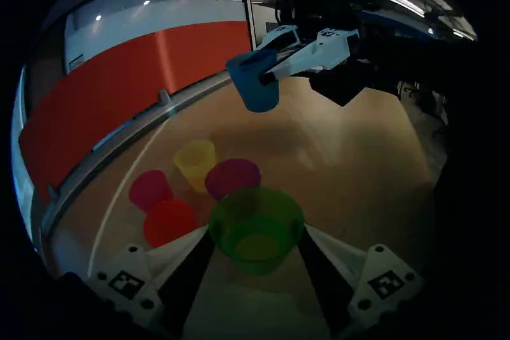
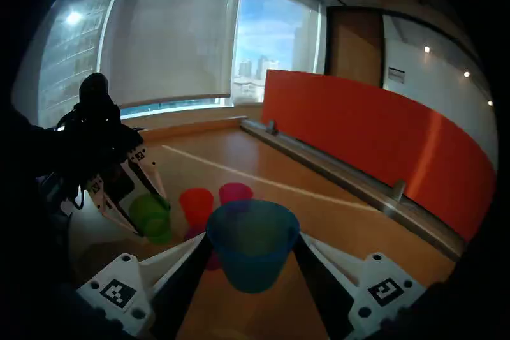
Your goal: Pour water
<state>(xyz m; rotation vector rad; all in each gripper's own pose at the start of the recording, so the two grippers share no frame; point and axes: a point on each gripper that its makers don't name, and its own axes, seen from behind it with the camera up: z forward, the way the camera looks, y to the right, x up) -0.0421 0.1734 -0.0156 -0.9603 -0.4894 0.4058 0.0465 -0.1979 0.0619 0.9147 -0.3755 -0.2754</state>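
- Well, the left gripper (image 1: 255, 233) has its jaws clenched on a green cup (image 1: 256, 238), one finger pressing each side of the cup just under the rim
- The green cup is see-through and upright, with its mouth open towards the left gripper view; the bottom looks yellowish, and I cannot tell whether there is water in it
- Across from it, the right gripper (image 1: 271, 74) is held up above the tabletop (image 1: 357, 168), jaws grasping a blue cup (image 1: 256, 88) by its sides
- In the right gripper view the blue cup sits close between the two white fingers, roughly upright, and its inside is too dim to tell what it holds
- Four more cups stand bunched together on the tabletop just beyond the green one: a yellow cup (image 1: 195, 162) farthest off, a magenta cup (image 1: 233, 177) beside it, a pink cup (image 1: 150, 188), and a red cup (image 1: 169, 222) nearest the left gripper's finger
- The tabletop is pale wood with a thin light line across it, and a metal rail (image 2: 331, 164) runs along its far edge
- Behind the rail stands an orange partition (image 2: 382, 129)
- A big window (image 2: 274, 40) with a half-drawn blind closes off the end of the room
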